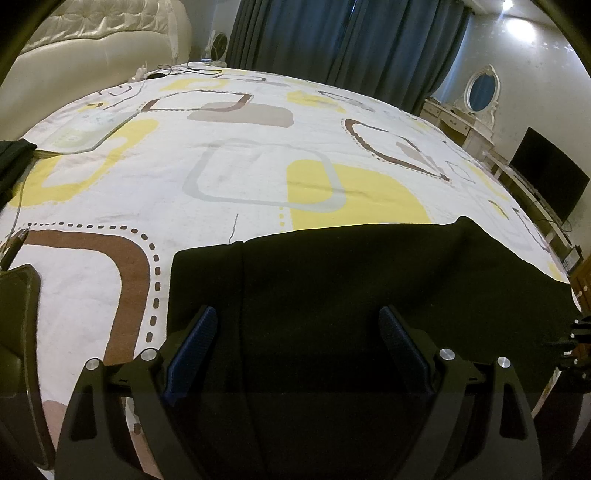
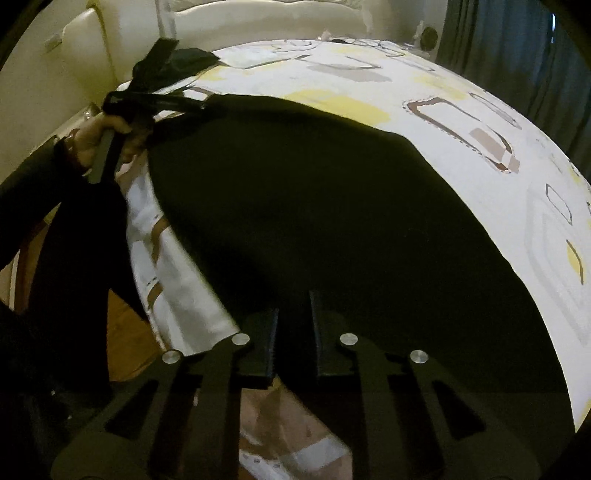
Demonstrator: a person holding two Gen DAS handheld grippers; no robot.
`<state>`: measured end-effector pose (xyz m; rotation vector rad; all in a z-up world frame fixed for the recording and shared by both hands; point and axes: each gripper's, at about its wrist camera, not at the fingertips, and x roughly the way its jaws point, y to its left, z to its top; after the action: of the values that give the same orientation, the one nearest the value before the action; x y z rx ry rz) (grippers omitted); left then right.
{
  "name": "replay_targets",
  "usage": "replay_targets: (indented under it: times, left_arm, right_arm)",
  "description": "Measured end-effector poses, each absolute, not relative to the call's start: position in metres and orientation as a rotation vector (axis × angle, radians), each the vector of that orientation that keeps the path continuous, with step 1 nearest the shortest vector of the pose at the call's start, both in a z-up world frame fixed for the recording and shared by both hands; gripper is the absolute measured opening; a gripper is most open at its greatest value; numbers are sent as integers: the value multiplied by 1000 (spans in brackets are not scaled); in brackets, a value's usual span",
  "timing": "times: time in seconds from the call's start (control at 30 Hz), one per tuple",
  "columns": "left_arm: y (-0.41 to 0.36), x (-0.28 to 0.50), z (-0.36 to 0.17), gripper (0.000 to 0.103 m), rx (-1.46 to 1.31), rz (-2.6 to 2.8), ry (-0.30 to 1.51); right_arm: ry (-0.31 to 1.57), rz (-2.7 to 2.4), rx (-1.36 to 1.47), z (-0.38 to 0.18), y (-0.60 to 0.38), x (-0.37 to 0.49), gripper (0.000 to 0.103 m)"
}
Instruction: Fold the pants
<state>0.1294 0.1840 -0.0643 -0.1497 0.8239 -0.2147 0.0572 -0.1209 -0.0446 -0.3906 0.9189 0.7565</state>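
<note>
Black pants (image 1: 369,288) lie flat on the patterned bedspread (image 1: 240,166) along the near edge of the bed. My left gripper (image 1: 297,314) is open, its blue-padded fingers (image 1: 201,332) spread over the pants near their left end. In the right wrist view the pants (image 2: 314,192) stretch across the bed, with the left gripper (image 2: 155,105) at their far end. My right gripper (image 2: 293,317) hovers over the pants' near edge. Its jaws stand a narrow gap apart. I cannot tell whether cloth is pinched between them.
A second dark garment (image 2: 177,61) lies near the cream headboard (image 2: 258,18). Cables and a white fan (image 1: 218,44) sit at the bed's far side. Blue curtains (image 1: 351,37), a dresser with mirror (image 1: 480,92) and a TV (image 1: 546,173) stand beyond. A dark tablet-like object (image 1: 18,314) is at left.
</note>
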Motion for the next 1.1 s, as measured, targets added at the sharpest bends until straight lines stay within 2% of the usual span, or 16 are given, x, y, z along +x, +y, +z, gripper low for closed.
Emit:
replay_targets:
  times: [0.13, 0.27, 0.3, 0.37, 0.4, 0.53, 0.6, 0.73, 0.87, 1.0, 1.1]
  left_arm:
    - [186, 129, -65, 89, -151, -218, 821]
    - [187, 128, -64, 89, -140, -214, 820]
    - [187, 127, -64, 89, -132, -209, 820]
    - [189, 124, -62, 89, -121, -196, 821]
    - [190, 123, -61, 89, -119, -191, 822]
    - [191, 116, -55, 89, -99, -159, 817]
    - [187, 112, -50, 89, -73, -142, 811]
    - [175, 106, -39, 89, -25, -131, 792]
    - [161, 101, -27, 89, -31, -160, 758]
    - [142, 101, -23, 89, -38, -206, 745]
    - [129, 106, -28, 89, -26, -218, 761]
  right_arm:
    - [947, 767, -386, -56, -124, 52, 13]
    - [941, 769, -356, -52, -129, 49, 18]
    - [951, 780, -354, -52, -130, 47, 28]
    - [961, 818, -339, -51, -134, 40, 43]
    - [961, 823, -321, -50, -137, 38, 46]
    - [961, 782, -113, -37, -178, 41, 47]
    - [937, 711, 28, -30, -216, 43, 55]
    - [881, 501, 292, -23, -309, 42, 57]
    - [744, 221, 650, -23, -434, 14, 57]
    - [556, -18, 993, -42, -543, -36, 57]
    - [503, -133, 1110, -61, -590, -59, 57]
